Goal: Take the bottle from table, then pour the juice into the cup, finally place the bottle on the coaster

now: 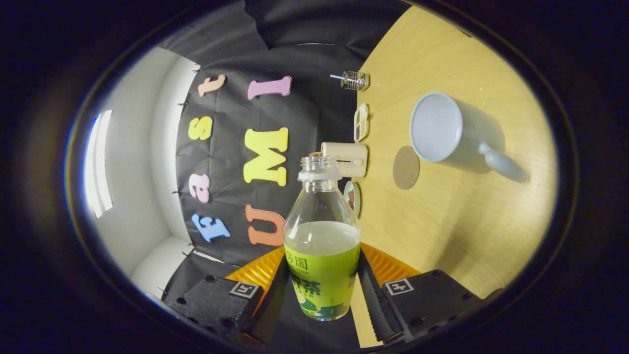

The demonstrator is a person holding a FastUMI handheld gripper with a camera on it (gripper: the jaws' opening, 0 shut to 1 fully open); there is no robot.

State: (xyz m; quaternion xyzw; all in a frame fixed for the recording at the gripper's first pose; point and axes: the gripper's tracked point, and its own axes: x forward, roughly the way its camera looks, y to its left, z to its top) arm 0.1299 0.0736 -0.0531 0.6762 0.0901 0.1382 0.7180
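Note:
My gripper [322,290] is shut on a clear bottle [322,246] with a green label, one finger pressing on each side of it. The bottle has no cap and holds pale juice up to just above the label. It is rolled onto its side, held in the air off the wooden table [442,236], with its neck running along the table top. Beyond the bottle's mouth a light blue cup [437,128] with a handle stands upright on the table. A round brown coaster [406,167] lies flat next to the cup, between the cup and the bottle's mouth.
A cream box [346,160] sits at the table's far edge against the black cloth wall, just past the bottle's mouth. Along that same edge are a small wire holder [355,80], a little dish [361,122] and a round piece [352,196]. A white wall [142,196] lies beyond the cloth.

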